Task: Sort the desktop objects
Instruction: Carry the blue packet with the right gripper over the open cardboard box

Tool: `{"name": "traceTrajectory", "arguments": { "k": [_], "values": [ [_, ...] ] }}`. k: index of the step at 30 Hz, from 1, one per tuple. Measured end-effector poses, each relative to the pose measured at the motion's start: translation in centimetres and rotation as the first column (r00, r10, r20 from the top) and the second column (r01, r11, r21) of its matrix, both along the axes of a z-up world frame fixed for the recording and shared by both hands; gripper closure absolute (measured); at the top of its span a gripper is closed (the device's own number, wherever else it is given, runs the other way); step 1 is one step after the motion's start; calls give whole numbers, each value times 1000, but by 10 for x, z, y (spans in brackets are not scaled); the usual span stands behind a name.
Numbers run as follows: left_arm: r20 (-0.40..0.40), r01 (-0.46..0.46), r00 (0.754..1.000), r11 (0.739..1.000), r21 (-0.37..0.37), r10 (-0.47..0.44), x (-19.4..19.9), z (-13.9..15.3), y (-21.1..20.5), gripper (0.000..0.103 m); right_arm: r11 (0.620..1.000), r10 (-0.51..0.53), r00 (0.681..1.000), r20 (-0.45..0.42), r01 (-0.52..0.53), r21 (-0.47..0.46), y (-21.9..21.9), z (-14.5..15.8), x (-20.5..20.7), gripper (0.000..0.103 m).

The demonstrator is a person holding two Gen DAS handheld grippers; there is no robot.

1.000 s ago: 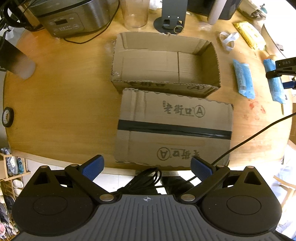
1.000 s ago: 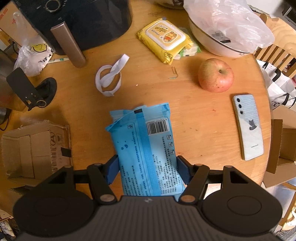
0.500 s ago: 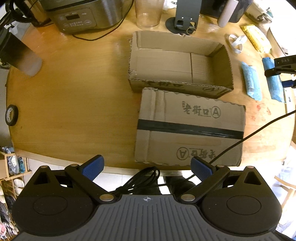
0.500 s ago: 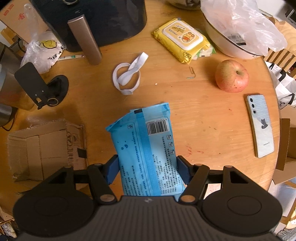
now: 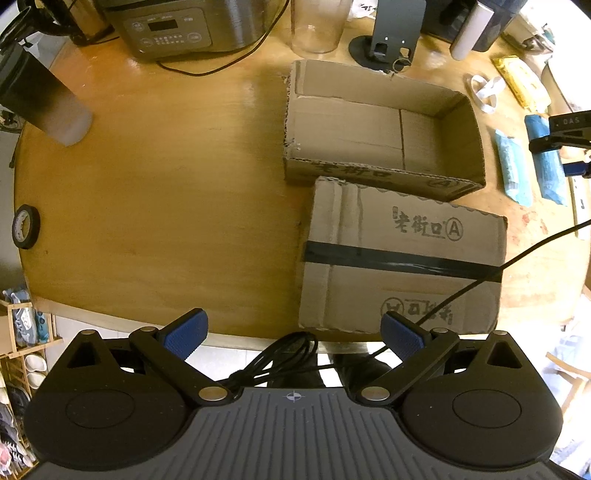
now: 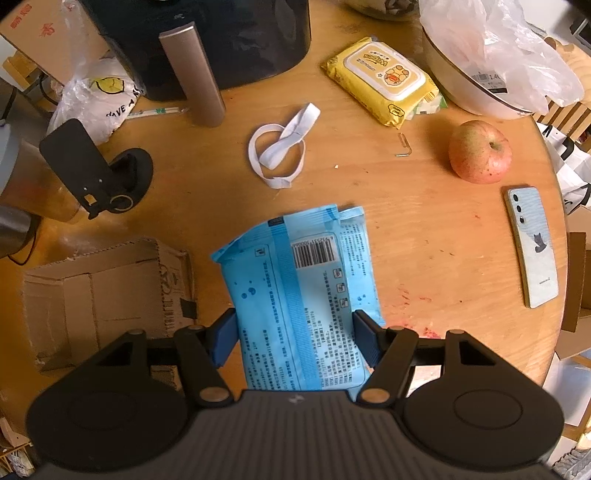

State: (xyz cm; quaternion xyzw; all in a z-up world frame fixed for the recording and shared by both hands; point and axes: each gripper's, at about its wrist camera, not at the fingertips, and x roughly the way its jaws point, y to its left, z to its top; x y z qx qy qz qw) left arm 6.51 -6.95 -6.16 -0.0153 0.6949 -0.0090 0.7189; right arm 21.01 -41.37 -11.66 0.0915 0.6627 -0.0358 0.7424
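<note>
In the right wrist view my right gripper (image 6: 295,338) is shut on a light blue wipes pack (image 6: 303,288), held above the wooden table (image 6: 424,229). The edge of a second blue pack (image 6: 356,236) shows beside it on the right. An open cardboard box (image 6: 99,295) sits to the left. In the left wrist view my left gripper (image 5: 293,336) is open and empty over the table's near edge. Beyond it are the open box (image 5: 380,129) and a taped, closed box (image 5: 402,258). The held pack (image 5: 546,162) and the loose one (image 5: 511,166) are at far right.
Loose items: a white elastic band (image 6: 280,155), a yellow wipes pack (image 6: 384,79), an apple (image 6: 480,151), a phone (image 6: 533,245) and a black phone stand (image 6: 96,173). A tape roll (image 5: 26,226), a tumbler (image 5: 44,103) and a cooker (image 5: 184,26) stand at left.
My right gripper has carried the blue pack left, toward the open box, and a second pack's edge has come into sight. My left gripper has slid left; the boxes now sit further right.
</note>
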Motion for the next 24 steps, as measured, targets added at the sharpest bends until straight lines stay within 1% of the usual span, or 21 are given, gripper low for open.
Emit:
{"name": "traceTrajectory", "arguments": {
  "k": [24],
  "values": [
    [-7,-2,1000,1000,2,2,11,-7,43,0,1000,9,1000,-2,-9,-1,55,-1,8,38]
  ]
}}
